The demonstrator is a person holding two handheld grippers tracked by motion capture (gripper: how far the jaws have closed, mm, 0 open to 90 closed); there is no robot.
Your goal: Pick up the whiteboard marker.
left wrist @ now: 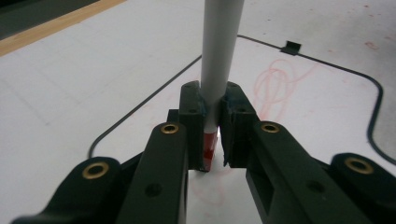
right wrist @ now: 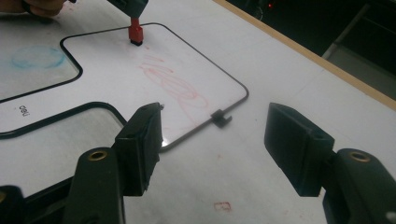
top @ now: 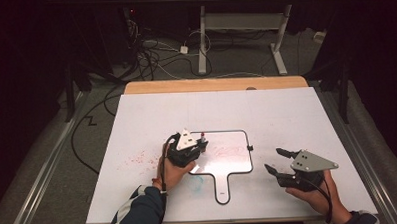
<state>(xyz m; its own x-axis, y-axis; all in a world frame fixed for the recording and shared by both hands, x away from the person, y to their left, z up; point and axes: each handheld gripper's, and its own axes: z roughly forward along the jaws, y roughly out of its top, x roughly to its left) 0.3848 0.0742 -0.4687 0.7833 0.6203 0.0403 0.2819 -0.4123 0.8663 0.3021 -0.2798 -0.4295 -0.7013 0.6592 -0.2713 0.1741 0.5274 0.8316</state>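
A small whiteboard [top: 233, 166] with a black rim and a handle lies on the white table. Red scribbles [right wrist: 173, 84] cross its middle, and a blue scribble [right wrist: 37, 57] sits near its handle side. My left gripper [top: 200, 144] is shut on a marker [left wrist: 219, 51] with a white barrel; its red end [right wrist: 135, 33] points down at the board's upper left part. My right gripper [top: 274, 160] hovers open just right of the board, nothing between its fingers. From its own camera, the right gripper [right wrist: 215, 140] looks over the board's corner.
A small black clip [right wrist: 221, 118] sits on the board's right rim. Faint red specks [top: 140, 159] mark the table left of the board. A wooden strip [top: 215, 85] runs along the table's far edge, with cables [top: 154, 58] and a desk frame on the floor beyond.
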